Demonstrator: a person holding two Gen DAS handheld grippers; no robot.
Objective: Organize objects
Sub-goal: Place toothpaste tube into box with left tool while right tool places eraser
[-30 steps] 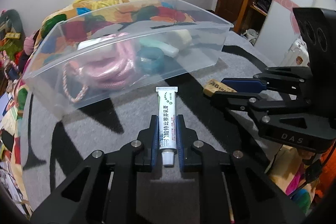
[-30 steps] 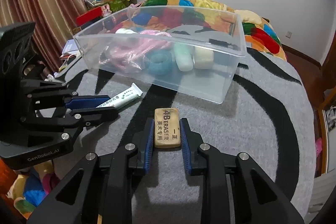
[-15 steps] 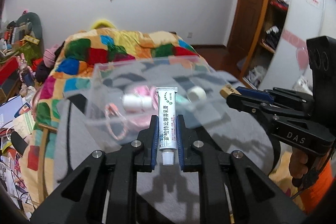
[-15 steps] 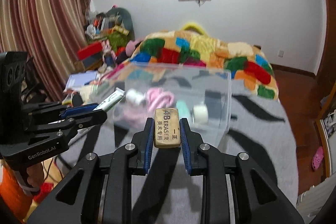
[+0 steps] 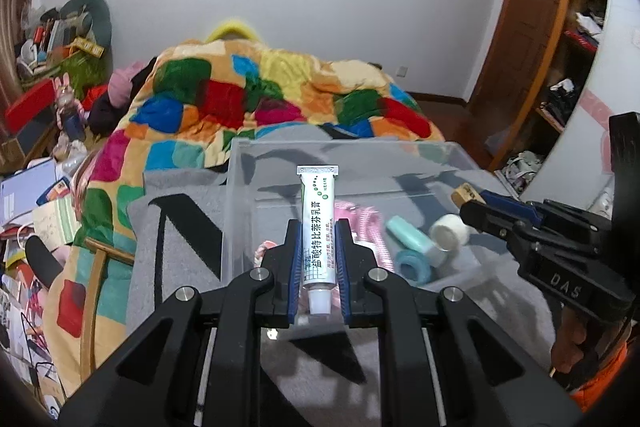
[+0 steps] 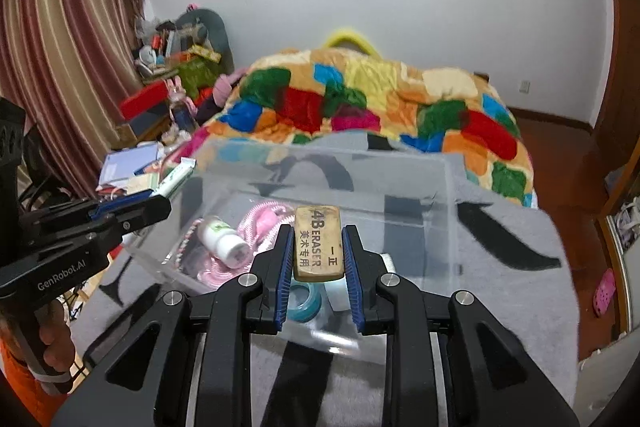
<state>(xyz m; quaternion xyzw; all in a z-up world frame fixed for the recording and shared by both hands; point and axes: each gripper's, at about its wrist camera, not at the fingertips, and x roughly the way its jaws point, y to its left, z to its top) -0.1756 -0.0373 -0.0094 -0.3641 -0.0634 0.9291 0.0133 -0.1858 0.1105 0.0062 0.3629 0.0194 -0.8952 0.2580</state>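
My left gripper [image 5: 318,239] is shut on a white ointment tube [image 5: 318,223] and holds it in the air over the near left part of the clear plastic bin [image 5: 236,187]. My right gripper [image 6: 318,247] is shut on a tan 4B eraser [image 6: 319,243] and holds it above the same bin [image 6: 450,227]. In the bin lie a pink rope [image 6: 256,223], a white bottle [image 6: 224,241], a teal tape ring [image 6: 306,301], a mint tube [image 5: 412,237] and a white tape roll [image 5: 448,233]. Each gripper shows in the other's view, the right one [image 5: 474,201] and the left one [image 6: 160,195].
The bin stands on a grey blanket with black stripes [image 5: 184,227] on the bed. A patchwork quilt [image 5: 256,99] lies behind it. Clutter and books [image 6: 132,167] fill the left side, and a wooden shelf [image 5: 560,67] stands on the right.
Both grippers have lifted their objects off the blanket and moved up and forward over the open bin. The view now looks down into the bin from above.
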